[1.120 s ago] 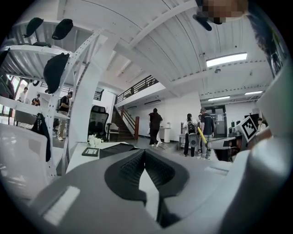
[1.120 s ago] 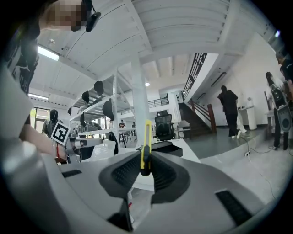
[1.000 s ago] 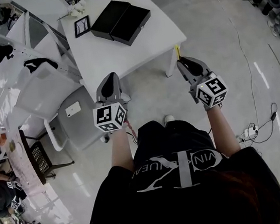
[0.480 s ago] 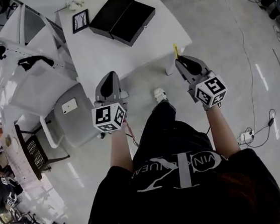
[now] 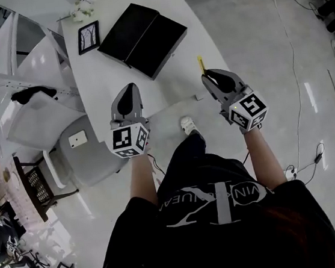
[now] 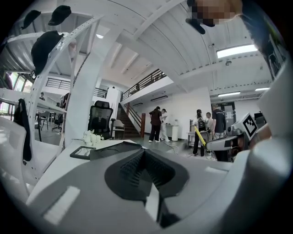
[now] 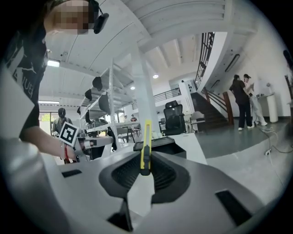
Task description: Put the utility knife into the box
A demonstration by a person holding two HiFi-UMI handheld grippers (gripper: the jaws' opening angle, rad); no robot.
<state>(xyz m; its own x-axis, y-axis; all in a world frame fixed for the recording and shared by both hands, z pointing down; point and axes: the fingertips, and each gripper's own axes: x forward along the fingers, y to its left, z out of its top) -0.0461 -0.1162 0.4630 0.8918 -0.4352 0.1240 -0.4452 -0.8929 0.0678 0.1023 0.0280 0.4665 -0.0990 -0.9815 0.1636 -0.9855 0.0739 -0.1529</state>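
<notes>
A yellow utility knife (image 7: 145,147) stands upright between the jaws of my right gripper (image 7: 145,170), which is shut on it; in the head view its yellow tip (image 5: 201,65) sticks out ahead of the right gripper (image 5: 212,80) at the white table's near right corner. The open black box (image 5: 142,39) lies on the table (image 5: 106,77), its two halves side by side; it also shows in the right gripper view (image 7: 160,146). My left gripper (image 5: 129,98) hovers over the table's near edge with its jaws closed and nothing between them (image 6: 145,170).
A framed picture (image 5: 88,36) and small white flowers (image 5: 81,11) sit at the table's far left. A grey chair (image 5: 88,152) with a phone on it stands left of the table. Cables run over the floor at the right. People stand far off near a staircase (image 6: 158,123).
The person has stepped closer to the table; both grippers now reach its near edge, and the box and table appear larger and nearer. The knife stays held in the right gripper.
</notes>
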